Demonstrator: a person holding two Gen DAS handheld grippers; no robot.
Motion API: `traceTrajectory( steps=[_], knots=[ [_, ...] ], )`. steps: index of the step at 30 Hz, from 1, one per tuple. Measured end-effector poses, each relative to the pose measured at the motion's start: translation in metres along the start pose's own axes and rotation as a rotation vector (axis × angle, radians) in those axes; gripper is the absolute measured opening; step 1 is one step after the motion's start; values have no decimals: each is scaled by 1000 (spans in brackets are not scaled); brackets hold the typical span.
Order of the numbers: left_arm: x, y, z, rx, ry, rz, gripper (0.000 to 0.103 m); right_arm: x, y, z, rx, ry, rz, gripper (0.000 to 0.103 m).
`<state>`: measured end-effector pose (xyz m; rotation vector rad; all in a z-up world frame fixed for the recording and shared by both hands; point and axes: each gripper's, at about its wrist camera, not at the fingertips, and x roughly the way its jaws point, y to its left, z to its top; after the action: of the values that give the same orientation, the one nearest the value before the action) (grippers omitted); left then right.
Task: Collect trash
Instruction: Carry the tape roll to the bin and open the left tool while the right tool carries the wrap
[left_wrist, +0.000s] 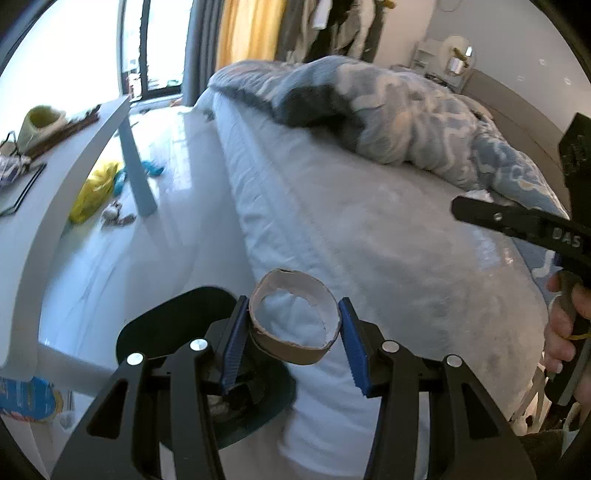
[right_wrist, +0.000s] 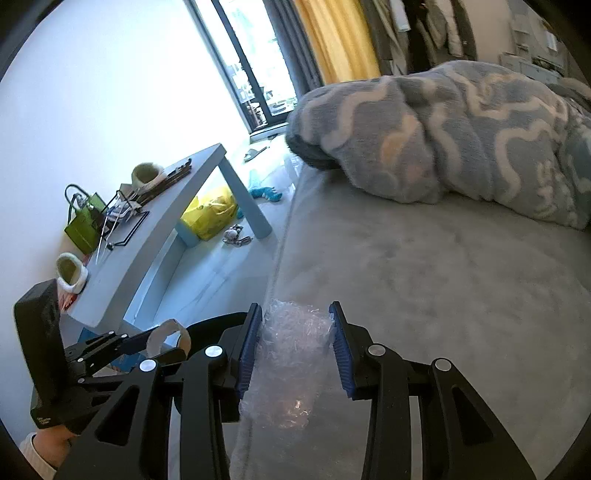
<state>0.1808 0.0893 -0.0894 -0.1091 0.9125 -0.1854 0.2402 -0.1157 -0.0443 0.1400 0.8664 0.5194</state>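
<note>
Both claws loaded above the bed, nowhere yet to drop.
Left claw (left_wrist: 293, 328) pinches the cardboard ring (left_wrist: 293, 323); right claw (right_wrist: 297, 347) clamps crinkly plastic wrap (right_wrist: 291, 354), which looks slippery and may slide free.

Below me the bed (right_wrist: 424, 295) carries a rumpled blue patterned blanket (right_wrist: 461, 140) on its grey cover. Beside it the low table (right_wrist: 155, 236) bears two fleece-lined slippers (right_wrist: 72, 273), a green bag (right_wrist: 83, 225) and a wire rack. On the floor (left_wrist: 155, 236) under the table lies a yellow plastic bag (right_wrist: 210, 216), with a blue toy (right_wrist: 264, 192) near it.
</note>
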Motion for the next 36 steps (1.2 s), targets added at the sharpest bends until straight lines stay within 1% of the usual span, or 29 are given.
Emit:
traceTrajectory(
  steps=[8, 16, 26, 28, 30, 32, 36],
  knots=[
    [7, 48, -12, -85, 79, 41, 51, 23, 37, 3, -52, 18, 18, 38],
    [10, 78, -27, -124, 151, 50, 51, 45, 72, 2, -100, 37, 43, 38],
    [20, 117, -47, -199, 264, 43, 52, 77, 117, -2, -154, 76, 87, 38],
    [18, 123, -49, -207, 268, 38, 52, 82, 123, -3, -156, 83, 93, 38],
    [15, 128, -50, -215, 266, 28, 62, 88, 129, -4, -160, 92, 96, 38],
    [10, 134, -51, -224, 256, 22, 66, 95, 134, -5, -163, 103, 98, 38],
    [-1, 143, -51, -233, 234, 23, 67, 110, 144, -11, -175, 132, 98, 38]
  ],
)
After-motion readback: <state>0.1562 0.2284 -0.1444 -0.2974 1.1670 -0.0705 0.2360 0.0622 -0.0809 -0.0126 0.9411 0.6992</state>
